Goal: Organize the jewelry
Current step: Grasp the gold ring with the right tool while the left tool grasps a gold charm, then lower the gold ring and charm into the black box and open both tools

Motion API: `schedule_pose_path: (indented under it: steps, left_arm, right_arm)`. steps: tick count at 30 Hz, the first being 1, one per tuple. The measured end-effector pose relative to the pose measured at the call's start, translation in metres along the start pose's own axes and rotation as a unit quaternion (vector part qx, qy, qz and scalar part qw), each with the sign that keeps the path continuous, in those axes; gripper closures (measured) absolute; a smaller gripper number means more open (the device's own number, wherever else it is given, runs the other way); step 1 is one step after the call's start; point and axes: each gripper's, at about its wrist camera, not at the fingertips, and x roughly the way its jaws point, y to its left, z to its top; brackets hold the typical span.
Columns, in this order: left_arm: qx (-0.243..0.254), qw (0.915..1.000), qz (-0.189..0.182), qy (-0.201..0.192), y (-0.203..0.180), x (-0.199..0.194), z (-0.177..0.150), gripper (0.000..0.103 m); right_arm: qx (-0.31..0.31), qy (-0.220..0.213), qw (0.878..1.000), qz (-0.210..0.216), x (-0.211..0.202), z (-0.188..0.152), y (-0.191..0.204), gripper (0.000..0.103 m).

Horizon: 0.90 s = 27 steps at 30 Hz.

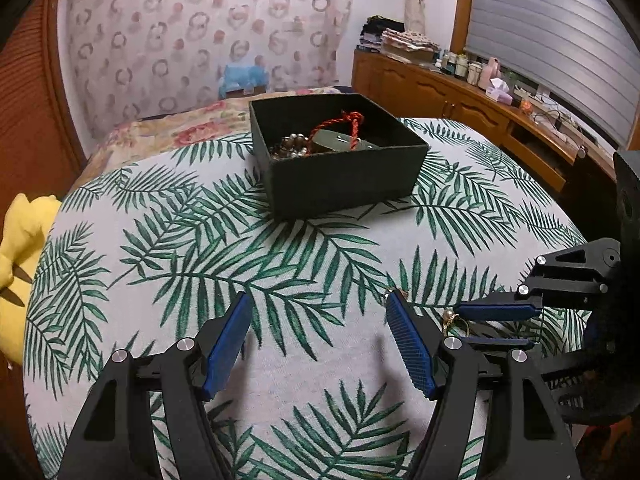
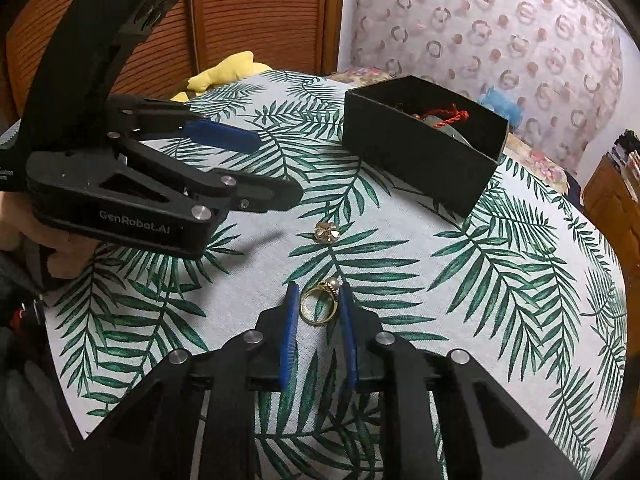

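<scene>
The right gripper (image 2: 319,300) has its blue fingers drawn narrow around a gold ring (image 2: 318,304) topped with a pearl, the ring lying on the leaf-print worktop (image 2: 480,280) between them; whether the pads press it cannot be told. The left gripper (image 1: 318,316) hangs wide apart over bare cloth, holding nothing. A small gold flower piece (image 2: 327,232) lies just beyond the ring, toward the middle of the worktop. Near the far edge stands a black box (image 1: 344,176) holding a bead bracelet (image 1: 290,146), a pale green piece (image 1: 340,142) and a red cord (image 1: 346,120).

glossy gold metal ring (image 2: 318,306), matt cloth tablecloth (image 2: 440,300)
</scene>
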Motion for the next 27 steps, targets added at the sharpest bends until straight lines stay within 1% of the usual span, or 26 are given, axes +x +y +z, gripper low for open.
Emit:
schedule_pose_path:
  steps: [9,12,14,16,17,19,21,23,27]
  left_arm:
    - [0.018,0.9994,-0.027,0.009,-0.022,0.005,0.001,0.037]
    - [0.029,0.9989,-0.035,0.014,-0.03,0.009,0.001,0.048]
    - [0.035,0.9985,-0.04,0.015,-0.035,0.012,0.002,0.059]
    - [0.04,0.9981,-0.042,0.019,-0.038,0.016,0.003,0.066]
    - [0.042,0.998,-0.042,0.02,-0.039,0.017,0.003,0.073]
    - [0.046,0.9976,-0.046,0.023,-0.041,0.02,0.002,0.082]
    - [0.05,0.9975,-0.045,0.02,-0.042,0.022,0.002,0.083]
    - [0.053,0.9975,-0.042,0.019,-0.043,0.022,0.003,0.088]
    - [0.05,0.9975,-0.047,0.015,-0.042,0.021,0.003,0.09]
  right_arm:
    - [0.029,-0.02,0.999,-0.008,-0.021,-0.008,-0.025,0.081]
    - [0.04,-0.024,0.999,-0.006,-0.026,-0.011,-0.035,0.081]
    - [0.046,-0.027,0.999,-0.01,-0.028,-0.012,-0.039,0.081]
    - [0.05,-0.03,0.998,-0.013,-0.031,-0.014,-0.043,0.081]
    - [0.051,-0.03,0.998,-0.013,-0.031,-0.015,-0.045,0.081]
    - [0.053,-0.031,0.998,-0.015,-0.033,-0.016,-0.048,0.081]
    - [0.056,-0.032,0.998,-0.016,-0.032,-0.016,-0.049,0.081]
    - [0.056,-0.032,0.998,-0.016,-0.033,-0.017,-0.05,0.081]
    - [0.057,-0.034,0.998,-0.014,-0.033,-0.017,-0.051,0.081]
